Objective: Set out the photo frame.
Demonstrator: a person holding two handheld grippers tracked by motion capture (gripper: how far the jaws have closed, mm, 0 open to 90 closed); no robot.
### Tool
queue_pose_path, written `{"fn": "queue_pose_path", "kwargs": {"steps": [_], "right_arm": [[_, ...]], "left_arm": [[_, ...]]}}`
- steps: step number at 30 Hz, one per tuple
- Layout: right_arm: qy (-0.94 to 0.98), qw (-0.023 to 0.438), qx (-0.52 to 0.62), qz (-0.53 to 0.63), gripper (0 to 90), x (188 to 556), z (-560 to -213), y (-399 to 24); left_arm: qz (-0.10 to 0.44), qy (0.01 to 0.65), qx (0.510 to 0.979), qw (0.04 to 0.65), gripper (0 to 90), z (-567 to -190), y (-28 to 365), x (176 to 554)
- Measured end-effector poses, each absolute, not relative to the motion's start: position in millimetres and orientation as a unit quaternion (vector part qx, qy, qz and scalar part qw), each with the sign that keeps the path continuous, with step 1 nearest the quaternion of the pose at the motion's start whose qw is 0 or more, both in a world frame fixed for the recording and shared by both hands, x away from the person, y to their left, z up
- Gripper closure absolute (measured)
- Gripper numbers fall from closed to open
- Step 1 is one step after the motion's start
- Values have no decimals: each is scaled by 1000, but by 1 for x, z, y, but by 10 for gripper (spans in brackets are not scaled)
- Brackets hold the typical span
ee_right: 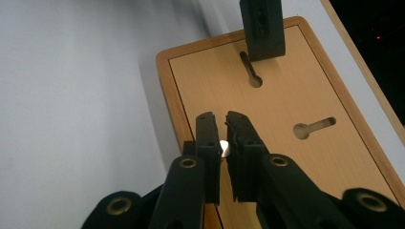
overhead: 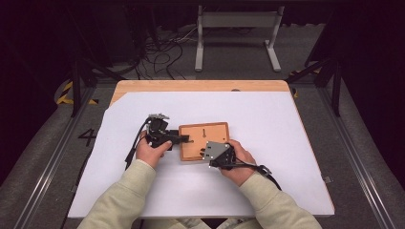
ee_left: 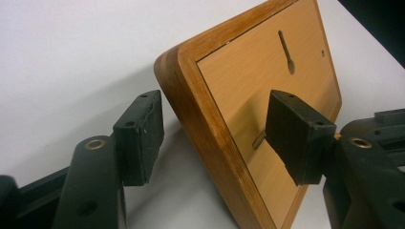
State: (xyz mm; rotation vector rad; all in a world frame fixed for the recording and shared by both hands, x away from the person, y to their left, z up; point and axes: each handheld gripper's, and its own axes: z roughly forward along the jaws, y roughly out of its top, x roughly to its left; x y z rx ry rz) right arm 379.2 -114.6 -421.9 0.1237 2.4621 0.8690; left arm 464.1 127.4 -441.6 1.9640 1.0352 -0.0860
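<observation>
- High view: rectangular wooden board with keyhole slots (overhead: 204,141) lies flat on the white table cover (overhead: 267,124), between both grippers.
- Left gripper (ee_left: 215,136): jaws spread wide, straddling the board's rounded edge, pads not touching it.
- Right gripper (ee_right: 223,138): jaws nearly closed, pinching a small white object (ee_right: 223,148) above the board.

Orange-brown wooden board (overhead: 204,141) on a white sheet (overhead: 258,119).

The board has a darker brown rim and dark keyhole slots. Both grippers are black, left (overhead: 177,139) and right (overhead: 208,153), with brass-coloured rivets; the right carries a grey plate. Sleeves (overhead: 125,198) are cream.
</observation>
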Motion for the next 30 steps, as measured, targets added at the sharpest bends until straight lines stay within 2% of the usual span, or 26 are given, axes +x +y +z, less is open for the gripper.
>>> {"fn": "queue_pose_path", "kwargs": {"steps": [8, 20, 30], "right_arm": [[909, 261, 46, 322, 842, 379, -422, -115], [910, 261, 44, 319, 840, 378, -422, -115], [913, 242, 51, 324, 813, 380, -419, -116]], "left_arm": [[-59, 409, 787, 457, 383, -449, 123, 468], [-50, 402, 792, 456, 391, -448, 121, 467], [-35, 395, 797, 456, 393, -445, 119, 463]]}}
